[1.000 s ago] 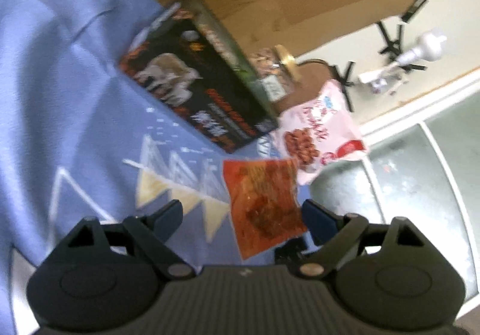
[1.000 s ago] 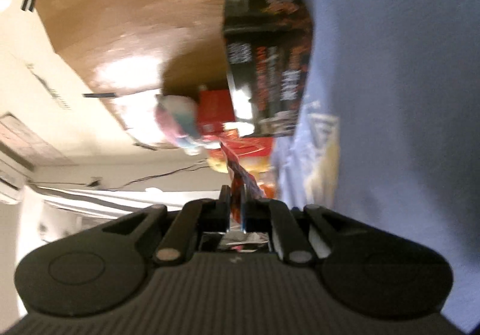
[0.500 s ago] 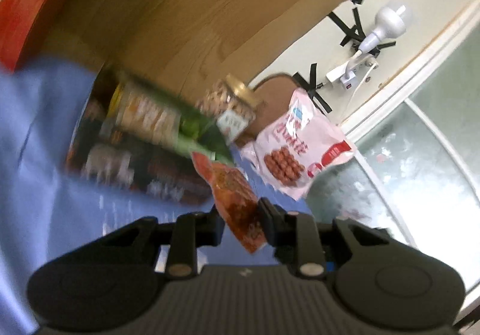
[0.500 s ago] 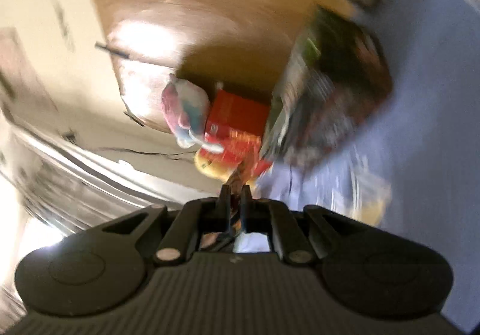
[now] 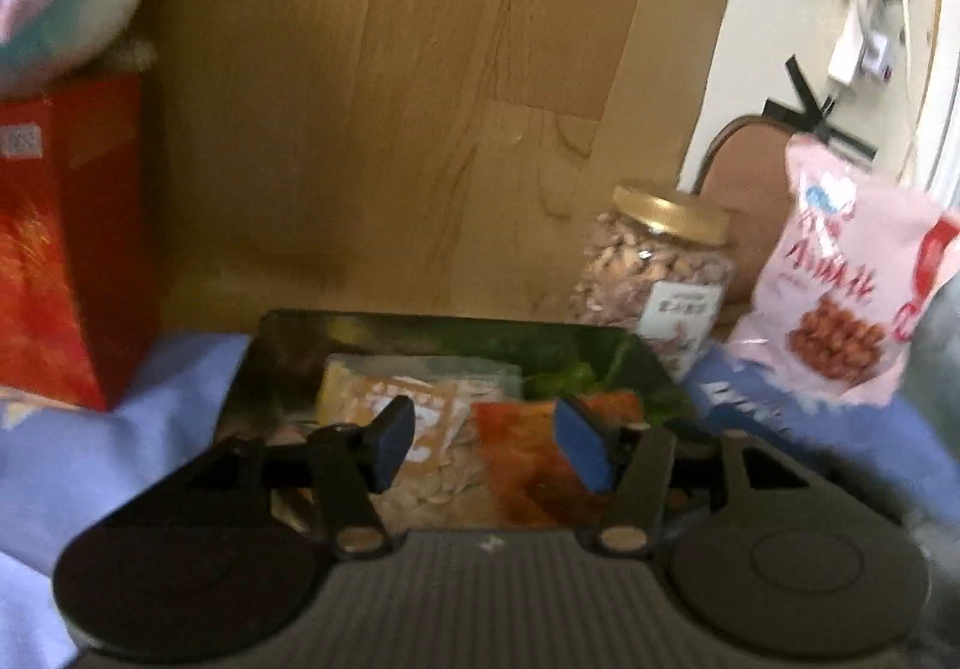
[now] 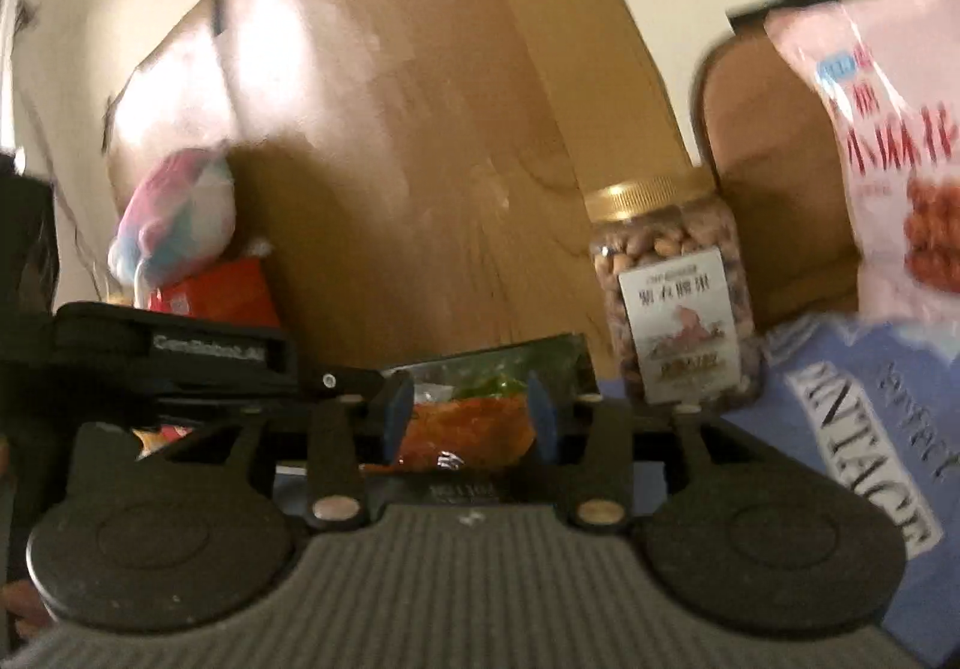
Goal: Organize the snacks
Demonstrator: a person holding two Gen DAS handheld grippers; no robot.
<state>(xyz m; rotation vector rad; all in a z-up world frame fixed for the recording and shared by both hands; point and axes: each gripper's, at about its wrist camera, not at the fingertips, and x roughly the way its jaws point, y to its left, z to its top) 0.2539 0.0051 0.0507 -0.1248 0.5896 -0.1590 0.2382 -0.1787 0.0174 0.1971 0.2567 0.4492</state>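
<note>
At the bottom centre of both wrist views sit the two grippers, and both sets of jaws are opening with nothing clamped. The left gripper shows blue pads spread apart, and the orange packet lies beyond and below the gap, nearer the right-hand pad but not pinched. The right gripper frames the same orange packet between its parted fingers; whether a pad touches it is too blurred to tell. That packet appears to be resting in the dark tray at mid frame, beside a pale packet of seeds, so this item looks delivered. Still outside the tray, toward the right of the frame, stand the nut jar and the pink snack bag. At the left edge is the red box on the blue cloth. So, by my reading, several items remain to be sorted.
</note>
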